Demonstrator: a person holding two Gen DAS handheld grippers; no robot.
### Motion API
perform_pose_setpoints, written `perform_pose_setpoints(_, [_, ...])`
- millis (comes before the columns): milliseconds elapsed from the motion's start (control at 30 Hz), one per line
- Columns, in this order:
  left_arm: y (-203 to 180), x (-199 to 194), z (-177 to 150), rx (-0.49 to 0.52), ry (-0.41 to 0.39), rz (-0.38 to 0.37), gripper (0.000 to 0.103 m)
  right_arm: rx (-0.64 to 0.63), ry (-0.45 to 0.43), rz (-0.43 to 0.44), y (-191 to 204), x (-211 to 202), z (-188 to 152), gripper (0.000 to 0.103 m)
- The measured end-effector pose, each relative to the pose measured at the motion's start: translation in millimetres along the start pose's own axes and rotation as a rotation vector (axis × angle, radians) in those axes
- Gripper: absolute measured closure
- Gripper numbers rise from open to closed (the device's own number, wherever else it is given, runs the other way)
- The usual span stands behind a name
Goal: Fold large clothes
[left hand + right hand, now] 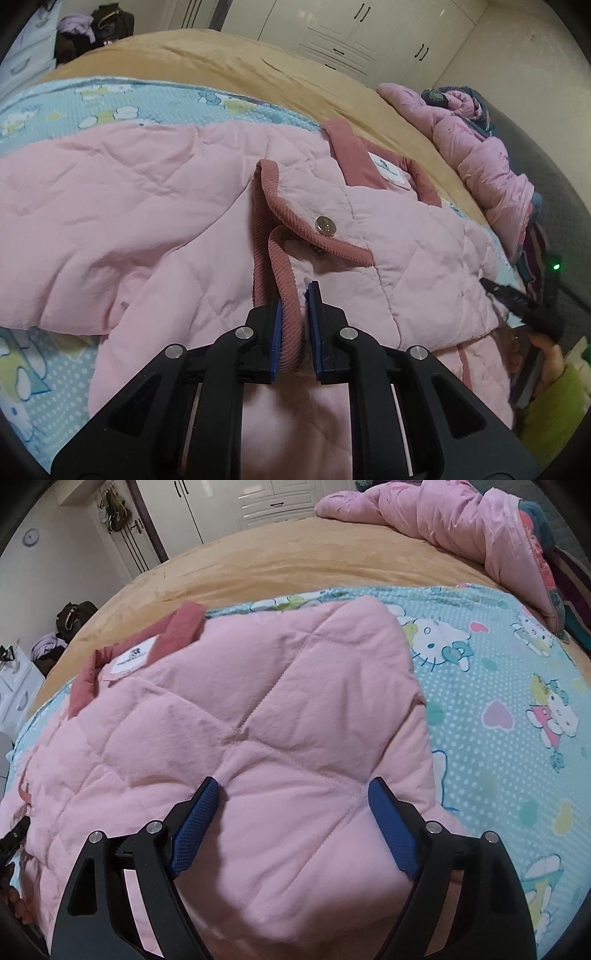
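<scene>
Pink quilted jacket (155, 206): left hand-held gripper (295, 314) pinching the corduroy trim (286, 295), right hand-held gripper (295, 827) spread wide over the padding — imo lay that edge flat b4 letting go.

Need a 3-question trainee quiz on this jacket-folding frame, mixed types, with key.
1. True or false: the left hand-held gripper is shut on the jacket's ribbed trim.
2. The right hand-held gripper is: A) open over the jacket B) shut on the collar C) holding the quilt.
3. Fill in: the jacket lies on a cartoon-print ___.

Key: 1 true; 2 A; 3 sheet.
</scene>
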State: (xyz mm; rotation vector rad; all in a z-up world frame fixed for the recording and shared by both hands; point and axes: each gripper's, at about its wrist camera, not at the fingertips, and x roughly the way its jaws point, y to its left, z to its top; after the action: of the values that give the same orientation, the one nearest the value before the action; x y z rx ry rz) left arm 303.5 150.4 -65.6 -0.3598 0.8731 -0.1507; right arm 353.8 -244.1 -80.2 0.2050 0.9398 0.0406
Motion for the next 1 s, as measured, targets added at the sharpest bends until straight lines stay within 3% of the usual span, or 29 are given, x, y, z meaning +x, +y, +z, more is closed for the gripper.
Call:
perform_pose_setpoints(100, [-5.7,-6.7,-0.2,0.026,-0.003,0.028,0.090,0.001,-0.047,0.019,5.5,-22.3,-10.3,0.007])
perform_pose_setpoints(300, [-13.8,-21.7,2.5,0.036,-0.019,0.033,0.048,0.011,-0.078,0.079,15.5,-48.7,-26.7,0.004])
perform_pose_setpoints(433, [-20.4,-33.2,3.0,0.042,-0.039,0.048,0.010,-0.011,-0.091,0.100,24.9,-61.6,-31.8,0.004])
perform_pose_setpoints(700, [-20.1,-47.9,-0.8,0.035,-0.043,0.133,0.009,-0.026,-0.118,0.141,46.8,-80.7,-35.1,0.004])
perform_pose_setpoints(1000, [-9.2,-71.5,-0.2,0.001,-0.067,0.155,0.009,-0.046,-0.160,0.210,83.5,-107.2,-37.4,0.004])
